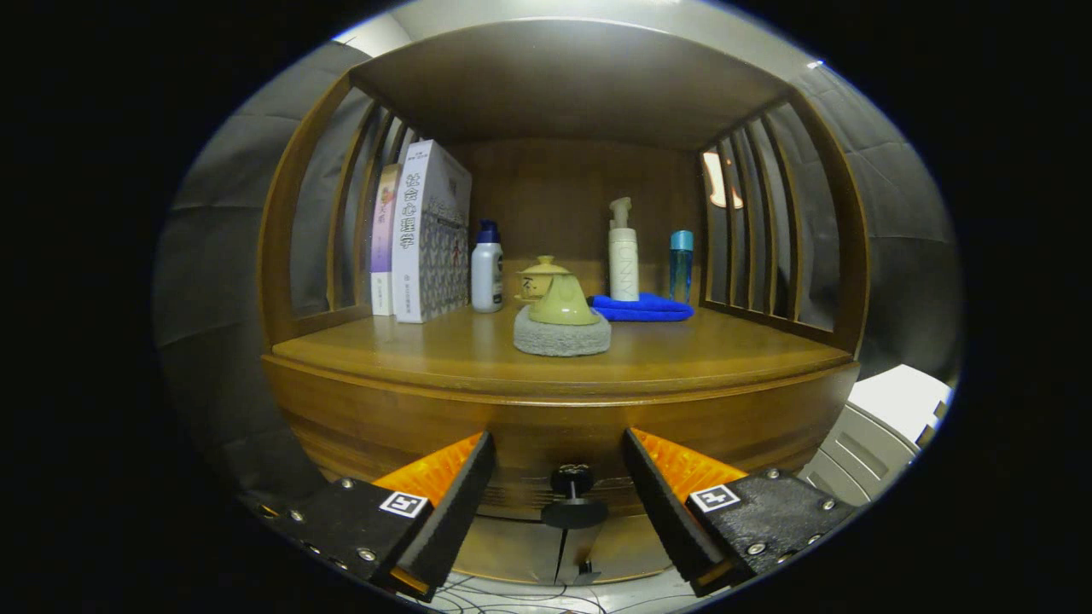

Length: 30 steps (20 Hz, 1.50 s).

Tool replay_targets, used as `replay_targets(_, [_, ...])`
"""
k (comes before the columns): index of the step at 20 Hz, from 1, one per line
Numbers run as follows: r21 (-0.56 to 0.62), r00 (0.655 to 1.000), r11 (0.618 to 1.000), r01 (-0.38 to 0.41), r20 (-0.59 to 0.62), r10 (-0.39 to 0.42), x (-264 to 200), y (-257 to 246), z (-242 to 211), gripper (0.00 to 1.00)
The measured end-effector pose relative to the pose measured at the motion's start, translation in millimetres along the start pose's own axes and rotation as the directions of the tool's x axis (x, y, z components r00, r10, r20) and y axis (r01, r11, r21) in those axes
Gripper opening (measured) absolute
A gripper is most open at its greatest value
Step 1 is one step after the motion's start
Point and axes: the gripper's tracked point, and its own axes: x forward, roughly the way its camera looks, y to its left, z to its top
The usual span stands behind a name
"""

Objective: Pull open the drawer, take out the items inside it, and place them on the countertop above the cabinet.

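Tongs (559,482) of mine are wide apart and hold nothing. My two fingers (452,503) do not touch anything. Between them, a bit ahead, sits the dark round knob (572,480) of the drawer (512,443). The knob is in the gap, but neither finger presses on it.

The drawer is brown wood with a curved front. It looks shut, so I cannot see what is inside it.

Above the drawer is the counter (426,354) of the cabinet, also brown wood. On it, close to the front, lies a round grey pad (562,338) with a yellow-green bell-shaped thing (562,303) on top. Behind that stands a small yellow pot (541,279) with a lid. At the back are two books (422,234) standing up, a white bottle with a blue cap (487,269), a tall white pump bottle (623,251), and a thin blue bottle (681,264). A folded blue cloth (644,308) lies flat, just beside the pump bottle.
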Motion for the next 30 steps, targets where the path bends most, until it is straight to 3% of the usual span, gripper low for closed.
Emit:
replay_targets(9, [0.033, 0.993, 0.998, -0.059, 0.100, 0.056, -128, -13, 111, 0.96])
replay_targets(14, [0.107, 0.965, 0.990, -0.095, 0.255, 0.066, -205, -2, 168, 0.95])
replay_targets(16, [0.088, 0.966, 0.995, -0.049, 0.258, 0.025, -227, -10, 173, 0.95])
replay_targets(23, [0.064, 0.966, 0.996, -0.056, 0.256, 0.038, -245, 19, 179, 0.95])
replay_targets(30, [0.065, 0.960, 0.998, -0.021, 0.280, 0.002, -256, 2, 187, 0.95])
